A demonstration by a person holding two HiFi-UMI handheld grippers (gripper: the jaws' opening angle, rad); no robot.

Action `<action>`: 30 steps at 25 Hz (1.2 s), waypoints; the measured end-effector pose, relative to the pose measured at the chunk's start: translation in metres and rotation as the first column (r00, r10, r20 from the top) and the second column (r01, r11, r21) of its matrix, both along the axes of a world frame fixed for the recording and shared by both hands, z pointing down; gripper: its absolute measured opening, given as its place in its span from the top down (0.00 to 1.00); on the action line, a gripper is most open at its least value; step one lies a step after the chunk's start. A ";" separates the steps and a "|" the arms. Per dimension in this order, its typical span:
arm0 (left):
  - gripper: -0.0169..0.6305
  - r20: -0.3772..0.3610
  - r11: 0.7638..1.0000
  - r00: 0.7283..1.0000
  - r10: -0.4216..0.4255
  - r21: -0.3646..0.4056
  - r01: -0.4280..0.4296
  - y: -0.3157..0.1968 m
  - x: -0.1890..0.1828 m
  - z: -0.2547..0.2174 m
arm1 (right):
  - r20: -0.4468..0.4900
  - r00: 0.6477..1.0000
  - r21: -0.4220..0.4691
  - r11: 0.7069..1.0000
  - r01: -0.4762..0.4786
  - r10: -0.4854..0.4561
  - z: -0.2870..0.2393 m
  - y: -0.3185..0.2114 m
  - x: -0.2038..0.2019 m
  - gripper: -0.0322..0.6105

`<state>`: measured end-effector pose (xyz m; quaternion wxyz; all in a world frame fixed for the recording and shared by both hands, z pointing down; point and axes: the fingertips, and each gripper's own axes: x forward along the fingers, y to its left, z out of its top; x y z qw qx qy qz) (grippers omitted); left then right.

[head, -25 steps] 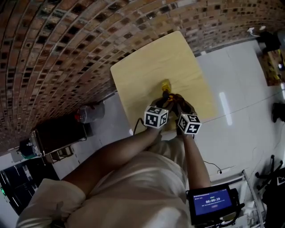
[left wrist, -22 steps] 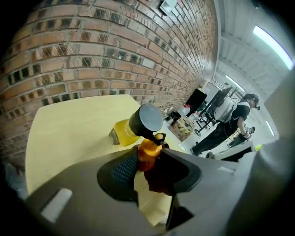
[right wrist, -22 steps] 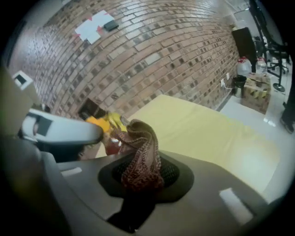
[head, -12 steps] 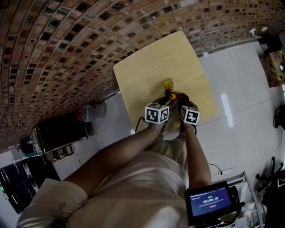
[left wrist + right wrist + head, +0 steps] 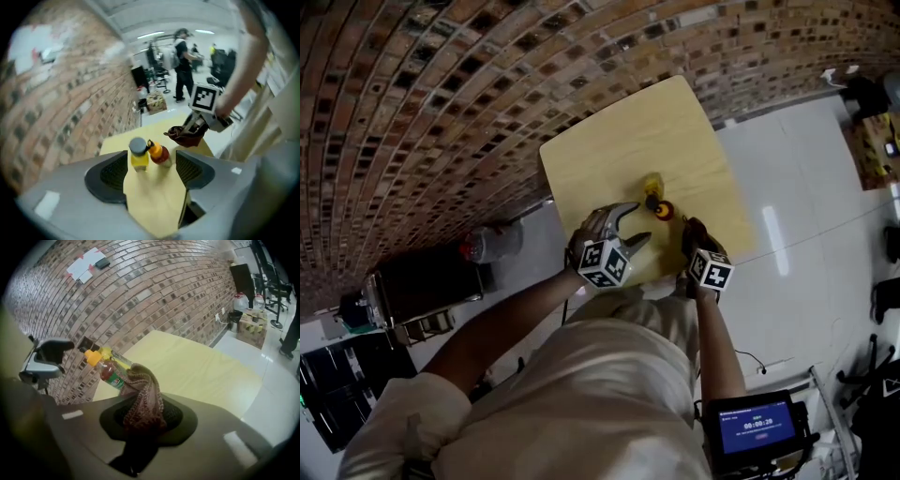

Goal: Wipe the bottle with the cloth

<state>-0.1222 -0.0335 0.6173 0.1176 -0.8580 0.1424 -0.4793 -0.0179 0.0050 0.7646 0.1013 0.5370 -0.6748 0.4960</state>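
Releasing the left hold appears to be the step in hand.

Head view: the left gripper (image 5: 634,225) has just been opening its jaws, and nothing sits between them. The red bottle (image 5: 664,210) stands beside a yellow bottle (image 5: 652,184) toward the near edge of the tabletop (image 5: 609,131). The right gripper (image 5: 692,232) is clamped on the cloth (image 5: 697,225) near that edge.

Left gripper view: the pads stand wide apart and bare, with both bottles beyond them.

Right gripper view: the bunched cloth reaches the red bottle's body. Contact is probable but not certain.

Next move, as judged: steady the bottle with the left gripper, then press the cloth against the body and stroke along it.
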 end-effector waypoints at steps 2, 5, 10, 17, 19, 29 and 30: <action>0.41 0.099 0.953 0.960 0.262 0.130 -0.273 0.000 0.019 -0.013 | 0.005 1.000 0.010 1.000 -0.005 0.005 -0.003 0.001 0.002 0.83; 0.36 0.285 0.797 0.791 0.542 0.125 -0.591 -0.001 0.040 0.002 | 0.006 1.000 0.021 1.000 0.002 -0.002 -0.006 -0.002 0.001 0.83; 0.32 0.476 0.592 0.492 0.729 -0.080 -0.802 -0.007 0.041 0.049 | 0.007 1.000 0.049 0.999 0.018 -0.018 -0.012 -0.012 -0.003 0.83; 0.51 0.529 0.559 0.405 0.746 -0.167 -0.812 -0.001 0.036 0.075 | 0.029 1.000 0.056 0.998 -0.010 0.008 -0.019 -0.010 0.002 0.83; 0.53 0.546 0.574 0.414 0.728 -0.155 -0.804 -0.005 0.036 0.080 | 0.035 0.999 0.055 0.998 -0.014 0.012 -0.019 -0.007 0.003 0.83; 0.70 0.510 0.815 0.657 0.555 -0.177 -0.551 -0.018 0.047 0.083 | 0.078 0.997 0.154 0.988 -0.007 -0.005 -0.033 -0.009 -0.006 0.83; 0.70 0.507 0.844 0.688 0.520 -0.183 -0.504 -0.020 0.049 0.082 | 0.094 0.996 0.183 0.983 -0.011 -0.007 -0.042 -0.014 -0.009 0.83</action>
